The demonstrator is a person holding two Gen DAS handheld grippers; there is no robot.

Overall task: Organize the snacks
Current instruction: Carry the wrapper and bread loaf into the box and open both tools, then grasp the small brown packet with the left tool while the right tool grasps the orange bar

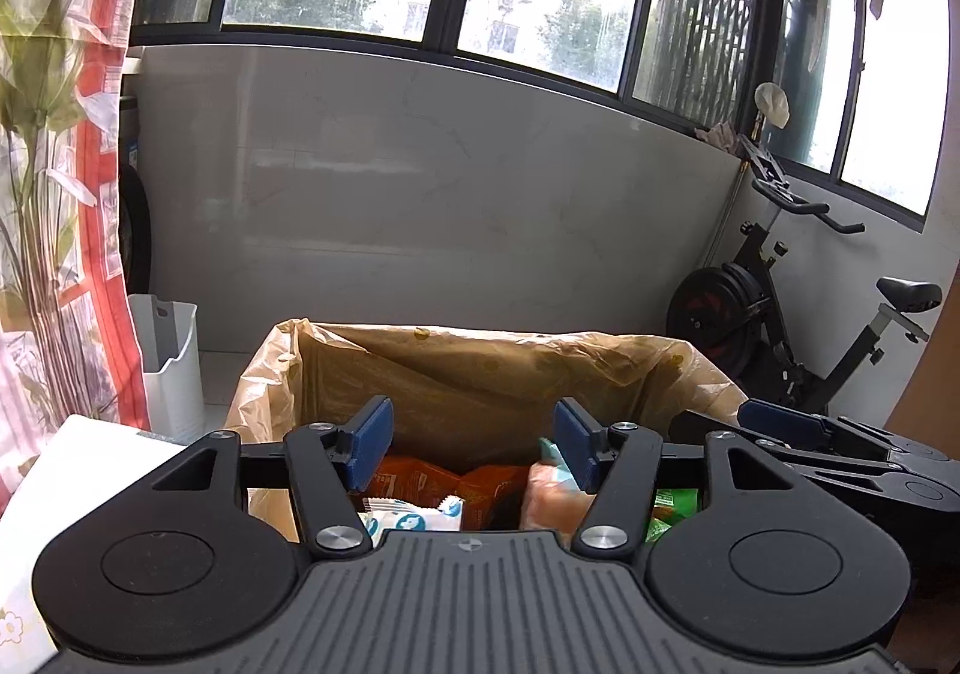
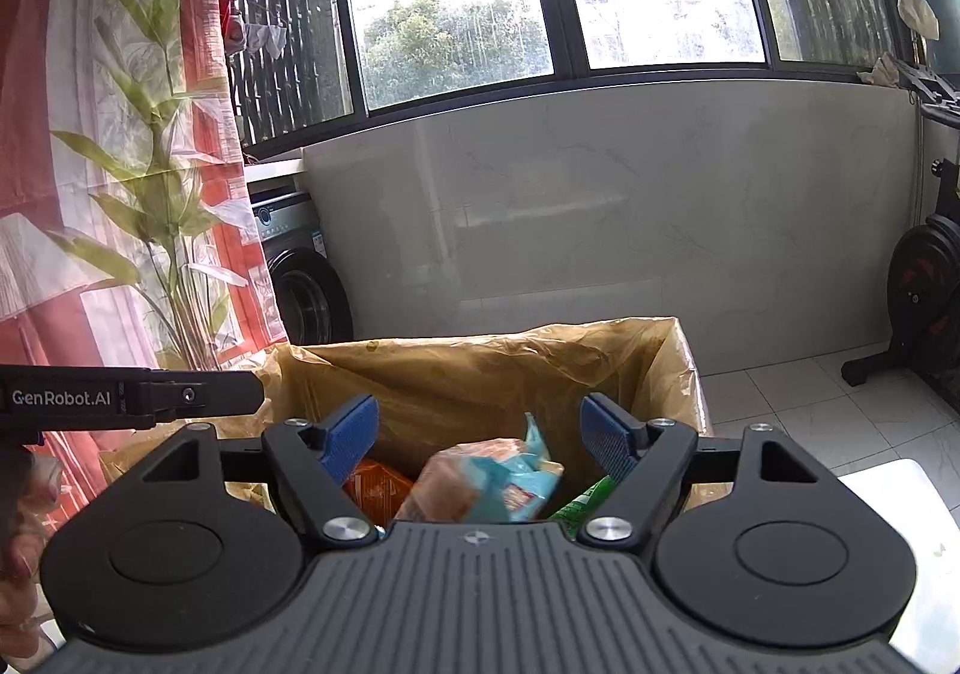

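Left gripper (image 1: 473, 449): jaws spread, nothing between the pads. Right gripper (image 2: 480, 437): jaws spread, likewise empty. Both hang over the bag-lined box (image 1: 480, 368) at lower centre of each frame. Inside the box lie the snacks: orange packets (image 1: 420, 479), a blue-and-white packet (image 1: 414, 518), a bread bag (image 2: 480, 473) and a green packet (image 2: 585, 503).
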